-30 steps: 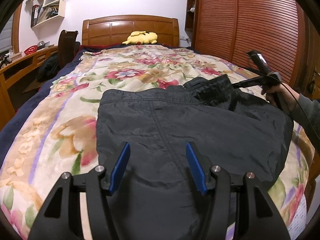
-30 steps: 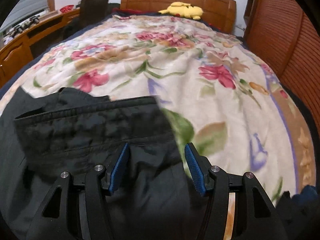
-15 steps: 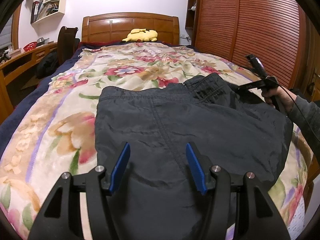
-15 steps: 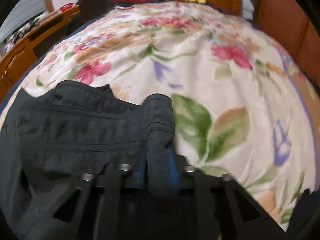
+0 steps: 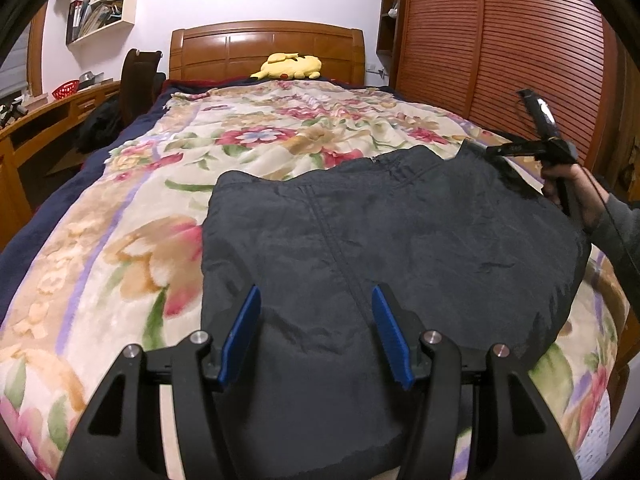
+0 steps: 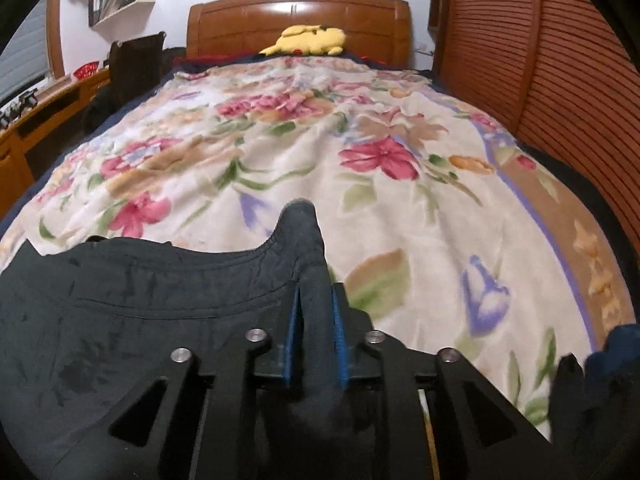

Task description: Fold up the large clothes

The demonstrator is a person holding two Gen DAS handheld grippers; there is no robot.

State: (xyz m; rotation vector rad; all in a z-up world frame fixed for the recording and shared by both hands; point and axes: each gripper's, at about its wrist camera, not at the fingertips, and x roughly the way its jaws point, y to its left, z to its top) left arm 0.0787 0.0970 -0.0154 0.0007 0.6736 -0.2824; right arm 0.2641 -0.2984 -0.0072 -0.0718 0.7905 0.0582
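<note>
Dark trousers (image 5: 400, 248): spread across the foot end of the floral bedspread (image 5: 120, 240); head end bare apart from a yellow plush (image 5: 290, 66). Right gripper (image 6: 316, 320), spread a second ago, now pinches the waistband corner, jaws easing apart. Left gripper (image 5: 316, 332): half-spread, empty, above the trousers. Slatted wardrobe (image 5: 500, 60) borders the right edge.

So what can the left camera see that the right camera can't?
Only the left wrist view shows the person's hand holding the right gripper, and the left gripper open above the dark garment.

Only the right wrist view shows the blue pads pinching a bunched fold of that garment, the jaws easing open slightly.

Both show the floral blanket, yellow plush toy and wooden headboard.
</note>
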